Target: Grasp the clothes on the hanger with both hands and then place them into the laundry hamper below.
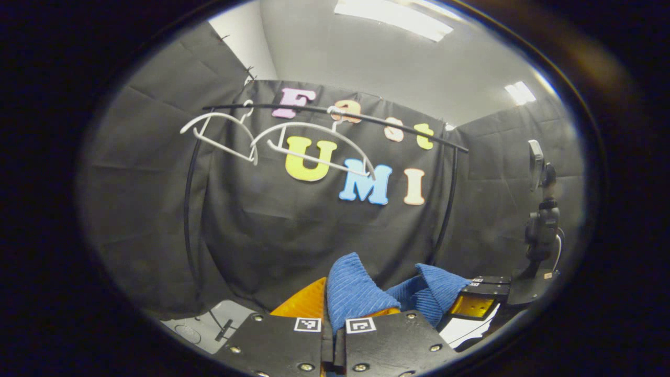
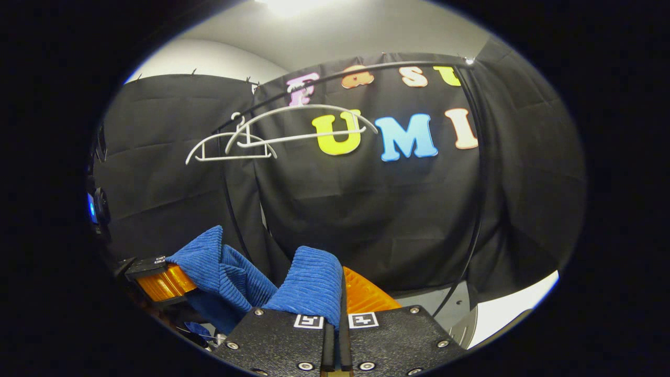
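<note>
A blue ribbed garment (image 1: 353,290) is bunched between the fingers of my left gripper (image 1: 332,311), which is shut on it low in the left gripper view. The cloth runs right to my right gripper (image 1: 477,299), which clamps its other end. In the right gripper view the same garment (image 2: 314,285) rises between the fingers of my right gripper (image 2: 340,301), shut on it, and drapes left to my left gripper (image 2: 157,277). Two bare white hangers (image 1: 314,144) (image 2: 303,123) hang on the black rail (image 1: 366,118) above the cloth.
The rail's black posts (image 1: 187,209) (image 2: 479,183) stand before the black cloth wall. A camera on a stand (image 1: 542,225) is at the right of the left gripper view. A device with a blue light (image 2: 93,209) sits at the far left. Pale floor (image 2: 502,314) shows below.
</note>
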The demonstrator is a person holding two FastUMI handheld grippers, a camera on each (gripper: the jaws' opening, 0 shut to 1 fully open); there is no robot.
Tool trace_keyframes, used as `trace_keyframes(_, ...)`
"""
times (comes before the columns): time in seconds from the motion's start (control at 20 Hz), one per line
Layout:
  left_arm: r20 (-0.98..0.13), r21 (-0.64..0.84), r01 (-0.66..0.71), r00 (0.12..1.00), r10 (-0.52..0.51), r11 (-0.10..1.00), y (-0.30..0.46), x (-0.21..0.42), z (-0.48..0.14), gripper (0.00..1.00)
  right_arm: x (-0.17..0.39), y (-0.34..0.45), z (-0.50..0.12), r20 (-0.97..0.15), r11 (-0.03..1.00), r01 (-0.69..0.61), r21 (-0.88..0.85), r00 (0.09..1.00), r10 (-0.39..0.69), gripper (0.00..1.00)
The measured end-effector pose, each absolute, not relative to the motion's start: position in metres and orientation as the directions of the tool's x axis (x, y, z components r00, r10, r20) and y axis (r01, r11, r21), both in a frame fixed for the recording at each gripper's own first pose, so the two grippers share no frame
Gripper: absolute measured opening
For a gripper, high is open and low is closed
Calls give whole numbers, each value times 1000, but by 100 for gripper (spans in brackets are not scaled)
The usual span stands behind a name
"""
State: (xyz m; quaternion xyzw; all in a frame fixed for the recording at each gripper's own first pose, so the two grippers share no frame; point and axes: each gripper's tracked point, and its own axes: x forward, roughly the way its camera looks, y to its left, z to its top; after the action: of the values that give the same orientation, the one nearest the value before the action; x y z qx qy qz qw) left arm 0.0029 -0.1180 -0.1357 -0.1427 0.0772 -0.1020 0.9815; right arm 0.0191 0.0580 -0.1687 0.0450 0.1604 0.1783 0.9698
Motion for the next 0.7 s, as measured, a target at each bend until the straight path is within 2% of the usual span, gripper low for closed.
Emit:
trace_keyframes(0.4,-339,-303,65,925,-171,951,-110,4,-264,2,17,59,-284,-478,941,-296,167,810,339,5)
trace_keyframes(0.7,-499,-217,46,853,-152,975,-116,-9,-339,0,18,60,-347,-582,948,-300,108,754,305,5)
